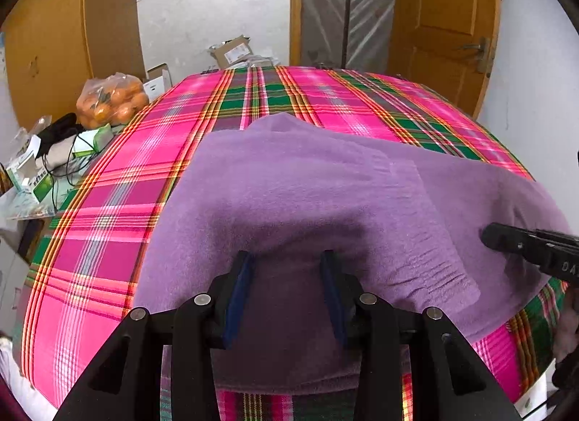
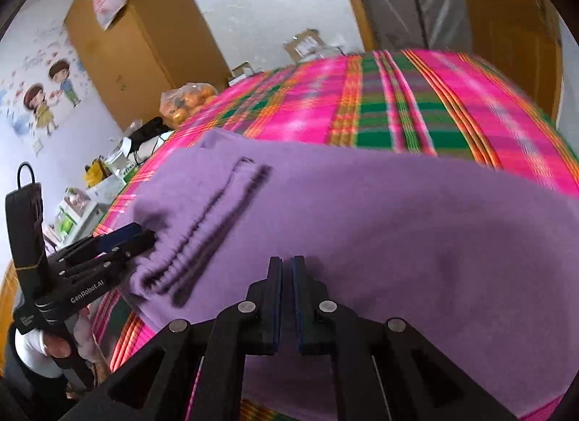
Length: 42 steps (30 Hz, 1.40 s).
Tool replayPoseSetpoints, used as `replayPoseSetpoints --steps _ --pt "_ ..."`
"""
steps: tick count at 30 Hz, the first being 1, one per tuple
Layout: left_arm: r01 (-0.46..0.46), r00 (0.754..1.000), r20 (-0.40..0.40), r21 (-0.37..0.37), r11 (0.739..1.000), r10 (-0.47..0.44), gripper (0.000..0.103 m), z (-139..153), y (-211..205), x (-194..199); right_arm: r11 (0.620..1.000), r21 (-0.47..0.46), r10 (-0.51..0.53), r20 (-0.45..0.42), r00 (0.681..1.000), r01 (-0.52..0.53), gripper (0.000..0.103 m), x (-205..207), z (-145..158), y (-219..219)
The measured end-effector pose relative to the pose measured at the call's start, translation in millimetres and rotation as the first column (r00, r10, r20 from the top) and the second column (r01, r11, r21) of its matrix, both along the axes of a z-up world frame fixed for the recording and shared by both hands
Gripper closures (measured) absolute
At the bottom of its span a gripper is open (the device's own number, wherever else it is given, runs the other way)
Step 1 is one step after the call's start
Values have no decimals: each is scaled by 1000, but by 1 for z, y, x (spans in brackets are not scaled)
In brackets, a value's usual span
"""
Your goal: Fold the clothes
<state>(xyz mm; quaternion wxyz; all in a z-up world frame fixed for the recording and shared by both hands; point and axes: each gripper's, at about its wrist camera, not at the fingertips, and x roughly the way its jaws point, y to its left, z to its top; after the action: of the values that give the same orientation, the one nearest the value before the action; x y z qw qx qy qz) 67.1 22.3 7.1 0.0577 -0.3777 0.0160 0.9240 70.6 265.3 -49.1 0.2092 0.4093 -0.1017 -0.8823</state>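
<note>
We see a purple fleece garment (image 1: 289, 189) spread flat on a table covered by a pink and green plaid cloth (image 1: 108, 204). Taking that cloth as our landmark, the garment lies on its near half, reaching almost to the near edge and leaving the far half bare.

Our left hand-held gripper (image 1: 286, 262) hovers over the garment's near portion, its jaws standing wide apart with purple fabric showing between the blue pads (image 1: 239, 298); we see nothing clamped in them. In the right wrist view the same tool (image 2: 144, 236) sits at the garment's left edge, where a gathered, elasticated hem (image 2: 213, 225) runs.

Our right hand-held gripper (image 2: 287, 262) is over the garment as well, its jaws drawn in to a narrow slit. We cannot tell whether any fabric is pinched in that slit. From the left wrist view its black tip (image 1: 506, 238) rests on the garment's right part, beside a folded-over panel with a gathered edge (image 1: 434, 269).

The garment's long axis runs across the plaid cloth from left to right, and a small rounded lobe (image 1: 278, 122) points toward the cloth's far edge.

Left of the cloth sit a bag of oranges (image 1: 112, 101) and small cartons (image 1: 32, 175).
</note>
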Motion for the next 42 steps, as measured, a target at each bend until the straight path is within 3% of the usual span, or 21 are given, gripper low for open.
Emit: replayPoseSetpoints --steps 9,15,22,42 --pt "-17 1000 13 15 1000 17 62 6 2 0 1000 23 -12 2 1000 12 97 3 0 4" --pt "41 998 -51 34 999 -39 62 21 13 5 993 105 -41 -35 999 44 97 10 10 2" --pt "73 997 -20 37 997 -72 62 6 25 1 975 193 -97 -52 994 105 97 14 10 13" --pt "79 997 -17 26 997 -78 62 -1 30 2 967 205 -144 -53 988 152 96 28 7 36"
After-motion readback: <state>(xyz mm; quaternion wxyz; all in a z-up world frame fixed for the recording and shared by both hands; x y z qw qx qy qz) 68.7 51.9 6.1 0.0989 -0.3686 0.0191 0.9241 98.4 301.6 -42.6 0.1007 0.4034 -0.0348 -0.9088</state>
